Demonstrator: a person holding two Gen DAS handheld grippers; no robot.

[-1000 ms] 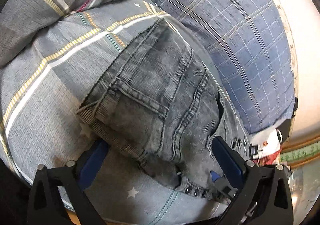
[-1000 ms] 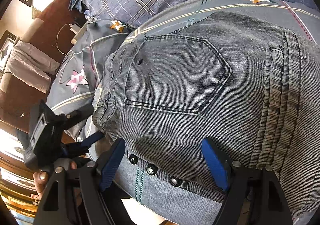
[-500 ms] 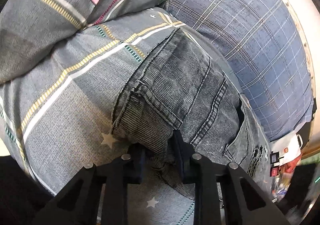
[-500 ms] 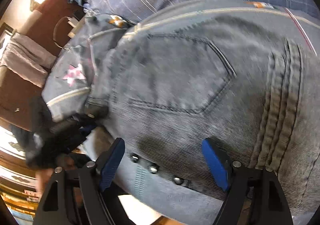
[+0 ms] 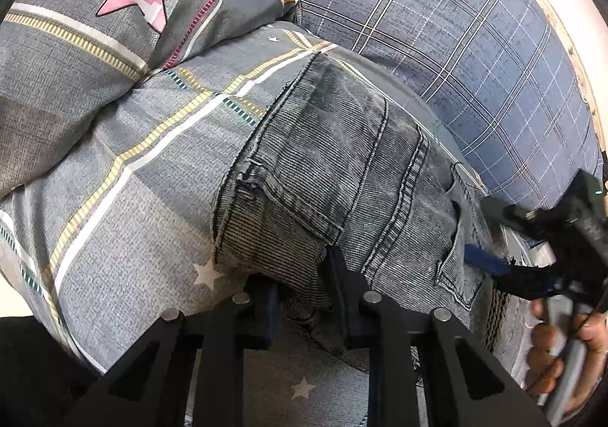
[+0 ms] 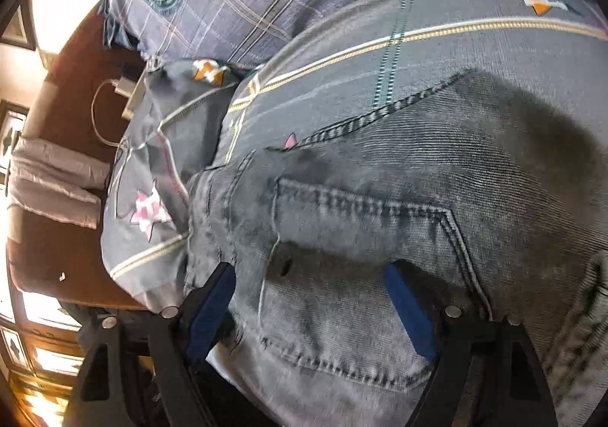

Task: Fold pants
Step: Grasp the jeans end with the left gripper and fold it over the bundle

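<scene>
Grey-black denim pants (image 5: 342,161) lie on the bed, waist end toward me. My left gripper (image 5: 304,282) is shut on a bunched fold of the waist edge, with cloth pinched between its pads. In the right wrist view the pants (image 6: 418,180) fill the frame, blurred, back pocket in the middle. My right gripper (image 6: 309,275) is open and straddles the denim by the pocket's edge; its pads do not press on it. The left wrist view shows the right gripper (image 5: 532,237) at the far right, held by a hand (image 5: 551,351).
The pants rest on a grey striped bed cover (image 5: 114,180). Behind them lie a blue plaid pillow (image 5: 456,47) and a grey pillow with a pink star (image 5: 114,28). To the left of the bed stands dark wood furniture (image 6: 76,115) bearing a charger and cable (image 6: 125,85).
The left gripper went from wide open to shut on the waist fold. The right gripper slid sideways across the pants, from the studded waistband to the back pocket, and came into the left wrist view.
</scene>
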